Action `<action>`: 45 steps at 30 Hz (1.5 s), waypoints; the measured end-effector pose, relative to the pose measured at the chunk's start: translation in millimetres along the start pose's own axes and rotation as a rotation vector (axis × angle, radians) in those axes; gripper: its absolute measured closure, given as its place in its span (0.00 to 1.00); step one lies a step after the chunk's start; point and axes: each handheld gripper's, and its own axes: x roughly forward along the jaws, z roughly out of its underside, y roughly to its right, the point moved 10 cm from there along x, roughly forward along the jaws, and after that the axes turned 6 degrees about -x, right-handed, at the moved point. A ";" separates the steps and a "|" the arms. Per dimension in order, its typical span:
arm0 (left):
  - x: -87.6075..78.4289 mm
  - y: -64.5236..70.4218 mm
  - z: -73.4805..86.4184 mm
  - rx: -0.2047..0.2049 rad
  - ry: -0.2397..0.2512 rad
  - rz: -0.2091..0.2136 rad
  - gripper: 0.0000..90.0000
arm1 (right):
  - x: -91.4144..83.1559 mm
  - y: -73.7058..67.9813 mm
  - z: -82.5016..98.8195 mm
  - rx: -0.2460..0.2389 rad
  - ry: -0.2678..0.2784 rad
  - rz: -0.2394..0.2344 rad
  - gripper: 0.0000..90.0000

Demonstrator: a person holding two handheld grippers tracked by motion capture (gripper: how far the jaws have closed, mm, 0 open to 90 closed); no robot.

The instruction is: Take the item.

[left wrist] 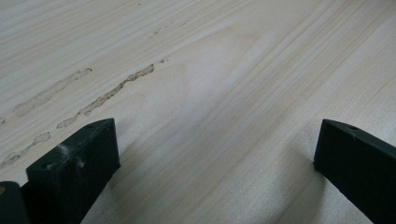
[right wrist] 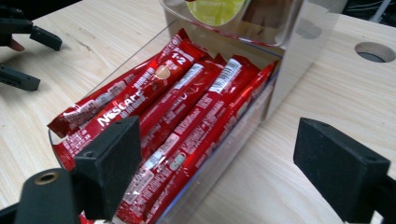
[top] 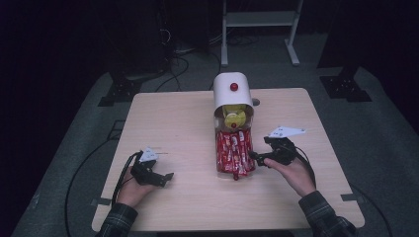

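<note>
Setting: lab or recording studio, not a home. Pale wood-grain square desk [top: 173, 128] stands alone on grey carpeted floor [top: 380, 128], surroundings dark, blacked out. Black cables [top: 178, 66] trail across floor behind desk. Black stand bases [top: 346, 86] at both far corners of desk. White metal frame legs [top: 259, 29] at back. Round cable hole [right wrist: 372, 52] cut in desk top. Person in plaid sleeve [top: 323, 215] holds instrumented black handheld gripper [top: 261, 159] with cable attached.
</note>
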 end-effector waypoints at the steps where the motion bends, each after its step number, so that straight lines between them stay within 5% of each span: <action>1: 0.0 0.0 0.0 0.000 0.000 0.000 0.00 | 0.9 -1.0 -0.6 -0.002 0.000 -0.002 0.16; 26: 0.0 0.1 0.0 0.000 0.000 0.000 0.00 | 28.1 -31.5 -10.9 -0.058 -0.036 -0.068 0.17; 45: -0.1 0.1 0.1 0.000 0.000 0.000 0.00 | 44.5 -40.7 -6.1 -0.117 -0.065 -0.069 0.18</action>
